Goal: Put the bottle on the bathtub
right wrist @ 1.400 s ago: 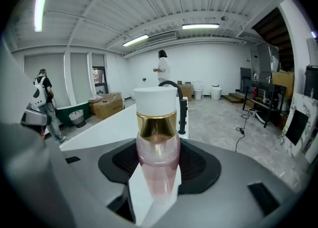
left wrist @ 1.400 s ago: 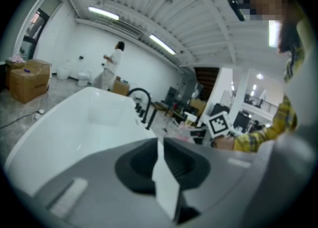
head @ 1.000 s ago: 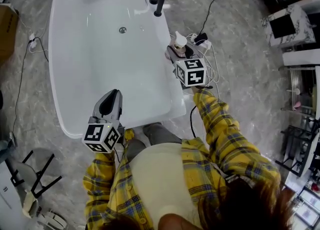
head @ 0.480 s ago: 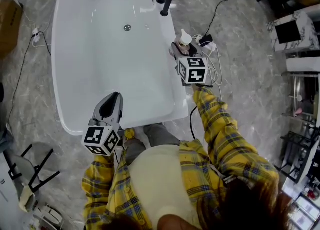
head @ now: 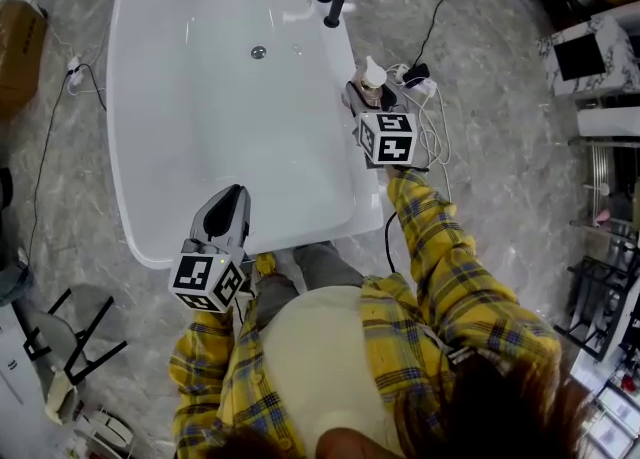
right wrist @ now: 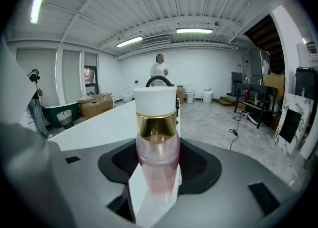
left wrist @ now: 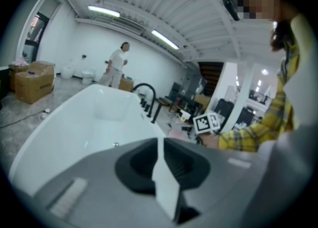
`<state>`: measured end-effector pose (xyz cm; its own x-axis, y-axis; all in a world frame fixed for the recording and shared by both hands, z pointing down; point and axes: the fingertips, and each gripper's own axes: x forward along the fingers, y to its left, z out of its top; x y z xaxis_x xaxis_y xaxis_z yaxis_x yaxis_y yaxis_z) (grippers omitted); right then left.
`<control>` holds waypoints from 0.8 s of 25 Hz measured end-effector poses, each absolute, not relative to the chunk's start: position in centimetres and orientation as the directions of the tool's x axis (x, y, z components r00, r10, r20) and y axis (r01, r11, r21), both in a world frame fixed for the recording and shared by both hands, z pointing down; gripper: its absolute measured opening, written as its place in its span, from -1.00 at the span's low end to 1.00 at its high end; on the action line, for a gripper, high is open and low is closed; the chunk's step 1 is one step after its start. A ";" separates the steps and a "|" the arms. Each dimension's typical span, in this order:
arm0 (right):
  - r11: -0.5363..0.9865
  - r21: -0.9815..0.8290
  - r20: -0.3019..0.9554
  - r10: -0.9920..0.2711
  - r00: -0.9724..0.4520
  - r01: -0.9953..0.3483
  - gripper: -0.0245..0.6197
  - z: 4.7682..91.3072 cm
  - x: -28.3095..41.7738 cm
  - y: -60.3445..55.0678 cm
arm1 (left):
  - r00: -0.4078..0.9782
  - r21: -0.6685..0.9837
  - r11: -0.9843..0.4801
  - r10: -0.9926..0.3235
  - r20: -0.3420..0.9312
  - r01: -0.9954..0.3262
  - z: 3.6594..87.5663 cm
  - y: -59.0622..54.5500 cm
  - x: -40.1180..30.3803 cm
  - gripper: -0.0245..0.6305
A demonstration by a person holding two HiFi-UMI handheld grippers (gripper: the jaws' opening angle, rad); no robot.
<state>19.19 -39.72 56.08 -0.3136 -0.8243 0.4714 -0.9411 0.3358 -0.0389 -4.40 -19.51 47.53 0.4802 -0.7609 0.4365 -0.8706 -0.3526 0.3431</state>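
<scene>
Pink bottle (right wrist: 157, 142) with a gold collar and a white cap stands upright between the jaws of the right gripper (right wrist: 154, 187). The two white pads press on its lower body from either side, so the jaws are parted only by the bottle's width. In the head view the right gripper (head: 368, 97) holds the bottle (head: 373, 77) just beside the outer edge of the white bathtub (head: 230, 117). That spot is at about 3 o'clock from the drain (head: 259, 51) and at 6 o'clock from the black faucet (head: 335, 2). Whether the bottle touches the rim cannot be told. White cables (head: 428, 107) lie on the marble floor at 3 o'clock from the bottle.

The left gripper (head: 228, 209) hangs over the tub's near end, at about 7 o'clock from the drain and well apart from the bottle. In its own view the left gripper (left wrist: 161, 172) has its jaws closed together with nothing between them.

A yellow plaid sleeve (head: 440, 267) runs back from the right gripper. A cardboard box (head: 20, 42) sits on the floor at 9 o'clock from the tub.
</scene>
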 end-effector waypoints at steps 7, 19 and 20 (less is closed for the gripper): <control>0.339 -0.011 0.506 -0.810 -0.298 -0.941 -0.22 56.5 19.2 -39.8 | 0.487 0.341 -0.363 -0.764 0.424 -0.867 47.2 -19.2 -4.5 -0.81; 0.297 0.013 0.515 -0.821 -0.248 -0.955 -0.22 55.2 19.9 -38.3 | 0.506 0.336 -0.396 -0.780 0.368 -0.854 45.8 -18.6 -6.0 -0.81; 0.296 0.017 0.516 -0.821 -0.245 -0.955 -0.22 55.0 20.0 -38.1 | 0.509 0.337 -0.400 -0.781 0.363 -0.853 45.7 -18.6 -6.0 -0.81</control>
<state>19.98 -38.09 55.05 -0.2451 -0.8210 0.5156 -0.9551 0.2959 0.0172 -6.04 -18.62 45.68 0.5092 -0.7805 0.3626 -0.8526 -0.3998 0.3366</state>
